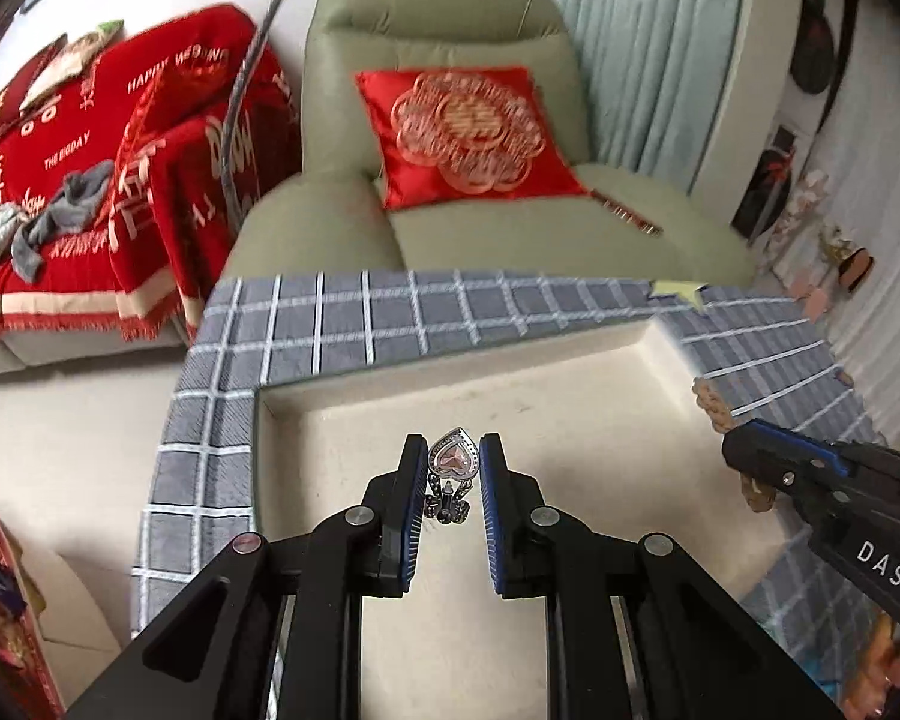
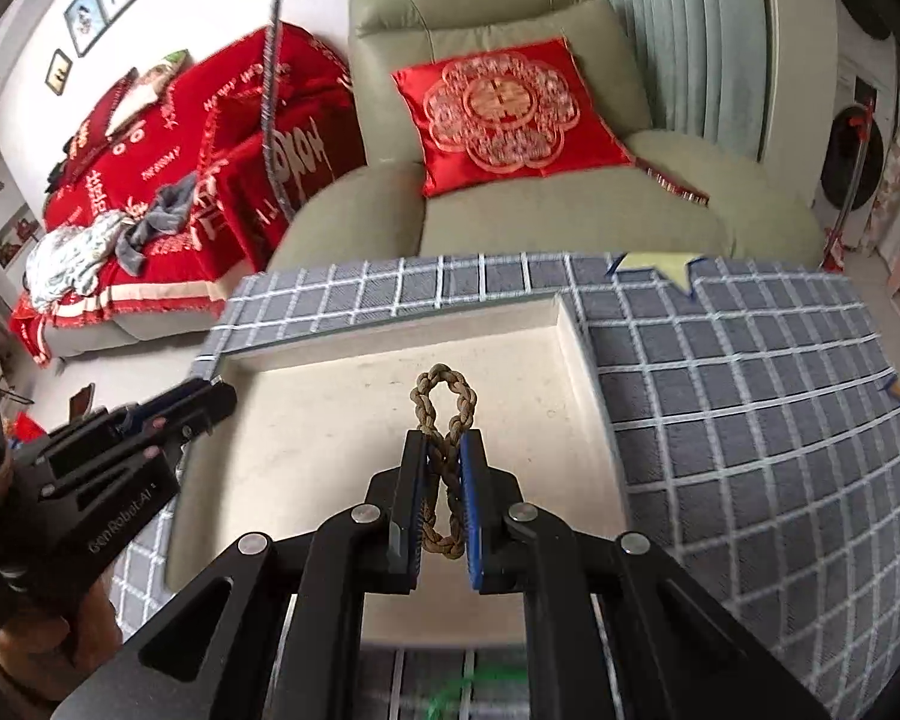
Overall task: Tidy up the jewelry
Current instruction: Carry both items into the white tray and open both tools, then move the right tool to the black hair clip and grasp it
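Note:
My left gripper (image 1: 450, 450) is shut on a silver heart-shaped pendant (image 1: 453, 457) with a pink stone and holds it above the cream tray (image 1: 570, 396). A dark ornate piece (image 1: 448, 504) hangs under the heart between the fingers. My right gripper (image 2: 445, 444) is shut on a twisted bronze rope bracelet (image 2: 444, 402) and holds it over the same tray (image 2: 306, 420). The bracelet's loop sticks out beyond the fingertips. The right gripper also shows at the right edge of the left wrist view (image 1: 744, 462), with the bracelet (image 1: 711, 405) in it. The left gripper shows at the left of the right wrist view (image 2: 222, 399).
The tray lies on a grey checked cloth (image 2: 750, 420) that covers the table. A green armchair (image 1: 450, 30) with a red cushion (image 1: 468, 132) stands behind the table. A sofa with a red throw (image 1: 90, 150) is at the left. A yellow star sticker (image 2: 660, 267) lies on the cloth.

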The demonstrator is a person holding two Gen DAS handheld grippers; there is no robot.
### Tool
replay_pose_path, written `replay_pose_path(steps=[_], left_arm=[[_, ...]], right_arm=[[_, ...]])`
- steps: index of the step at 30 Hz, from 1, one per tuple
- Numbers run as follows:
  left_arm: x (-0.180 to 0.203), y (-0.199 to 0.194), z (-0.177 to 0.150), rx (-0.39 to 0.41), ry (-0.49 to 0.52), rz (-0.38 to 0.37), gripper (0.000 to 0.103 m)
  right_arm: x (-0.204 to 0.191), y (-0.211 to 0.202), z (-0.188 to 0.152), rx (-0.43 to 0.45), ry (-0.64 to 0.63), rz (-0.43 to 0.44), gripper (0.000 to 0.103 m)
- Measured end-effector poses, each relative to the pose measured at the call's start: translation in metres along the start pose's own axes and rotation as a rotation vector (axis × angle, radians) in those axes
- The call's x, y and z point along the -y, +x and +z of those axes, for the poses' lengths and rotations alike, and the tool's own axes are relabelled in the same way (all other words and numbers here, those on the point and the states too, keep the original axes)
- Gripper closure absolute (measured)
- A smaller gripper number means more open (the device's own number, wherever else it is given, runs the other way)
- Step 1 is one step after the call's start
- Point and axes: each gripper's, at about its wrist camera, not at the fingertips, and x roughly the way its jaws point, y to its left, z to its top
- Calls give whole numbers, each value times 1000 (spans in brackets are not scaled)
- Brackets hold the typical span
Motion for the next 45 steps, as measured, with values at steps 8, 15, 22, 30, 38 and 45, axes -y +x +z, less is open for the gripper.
replay_pose_path(steps=[8, 15, 22, 30, 38, 45], left_arm=[[3, 50, -11, -77, 40, 55, 71], [10, 60, -10, -128, 71, 93, 70], [10, 62, -10, -151, 61, 117, 70], [10, 61, -11, -151, 57, 128, 35], [14, 37, -5, -66, 49, 128, 0], [8, -24, -16, 48, 33, 77, 0]], right_arm=[[7, 58, -9, -67, 9, -29, 91], [7, 71, -20, -92, -6, -45, 91], [9, 67, -19, -96, 17, -19, 37], [17, 25, -19, -16, 110, 52, 37], [29, -20, -32, 33, 175, 62, 36], [27, -62, -56, 72, 204, 85, 19]])
